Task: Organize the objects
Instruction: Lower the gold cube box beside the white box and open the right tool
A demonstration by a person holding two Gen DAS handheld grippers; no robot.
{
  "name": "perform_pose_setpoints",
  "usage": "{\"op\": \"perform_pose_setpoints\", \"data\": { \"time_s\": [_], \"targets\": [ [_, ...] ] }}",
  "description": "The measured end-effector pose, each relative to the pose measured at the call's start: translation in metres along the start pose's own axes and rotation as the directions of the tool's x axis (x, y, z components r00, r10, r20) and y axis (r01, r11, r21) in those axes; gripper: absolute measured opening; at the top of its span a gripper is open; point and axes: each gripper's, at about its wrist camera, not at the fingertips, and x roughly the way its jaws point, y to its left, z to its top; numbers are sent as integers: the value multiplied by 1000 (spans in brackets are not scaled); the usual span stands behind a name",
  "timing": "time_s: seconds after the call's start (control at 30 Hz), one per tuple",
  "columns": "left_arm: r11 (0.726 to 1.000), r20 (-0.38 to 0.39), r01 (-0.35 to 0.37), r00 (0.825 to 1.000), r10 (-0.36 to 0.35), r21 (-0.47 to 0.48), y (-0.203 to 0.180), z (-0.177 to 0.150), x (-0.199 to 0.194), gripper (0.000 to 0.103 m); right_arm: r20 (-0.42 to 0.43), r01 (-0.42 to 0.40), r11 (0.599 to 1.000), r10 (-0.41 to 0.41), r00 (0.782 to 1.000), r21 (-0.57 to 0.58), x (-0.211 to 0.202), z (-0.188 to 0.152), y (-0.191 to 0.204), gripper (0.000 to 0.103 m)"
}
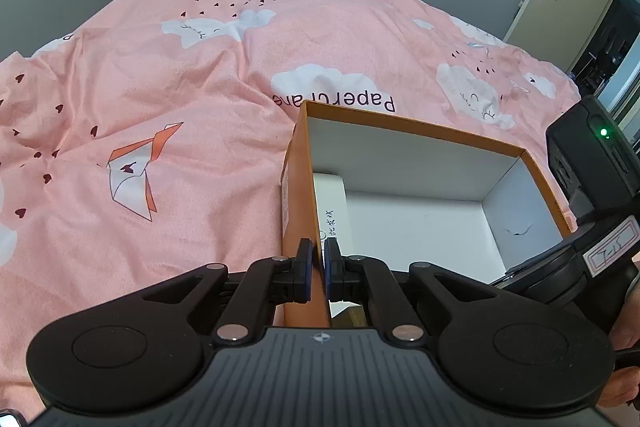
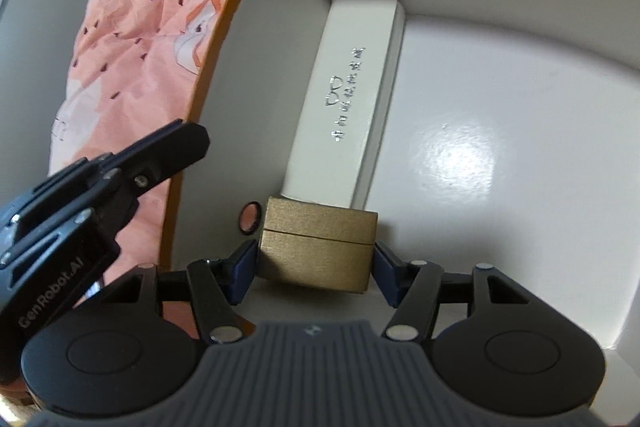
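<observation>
The left gripper [image 1: 318,261] is pinching the near left wall of the orange box [image 1: 298,187] — its two blue pads are drawn together with only the thin cardboard between them, one outside and one inside the rim, so it is steadying the box on the pink bedspread [image 1: 160,67] that is stretching away ahead and to its left. Just beyond its inner pad, along that same wall, a long white case [image 1: 330,203] is lying flat on the box floor. To its right the right gripper [image 2: 314,267] is reaching down into the box, pointing steeply at the floor, and a small gold box [image 2: 316,247] is sitting between its fingers, close to the palm; the jaws are standing wide, about as wide as the gold box, and the pads look to be touching or all but touching its sides, though I cannot tell for sure whether they are still pressing on it. The gold box is butting against the near end of the white case, in the corner by the left wall. The step in hand seems to be the placing of the gold box inside — next the right jaws should be spreading clear and lifting straight out without dragging it.
</observation>
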Motion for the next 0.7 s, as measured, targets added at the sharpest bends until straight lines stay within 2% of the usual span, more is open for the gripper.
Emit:
{"op": "perform_pose_setpoints", "data": {
  "time_s": [0.2,0.33,0.5,0.63,0.7],
  "targets": [
    [1000,0,1,1000,-1,-2,0,0,-2,6,27,-19,1000,19,999,-11,-8,-2,4,61],
    [1000,5,-10,1000,10,0,0,0,-3,6,33,-36,999,36,999,-3,-6,-6,2,36],
    [999,22,-39,999,39,-2,-5,-4,-4,6,76,-51,998,53,996,-20,-2,-11,1,36],
    [999,83,-42,996,43,-8,-8,-6,-15,6,109,-45,998,48,993,-34,-6,-16,1,35],
    [999,126,-53,991,54,-9,-13,-7,-24,6,152,-28,998,35,988,-50,-16,-22,4,35]
  ]
}}
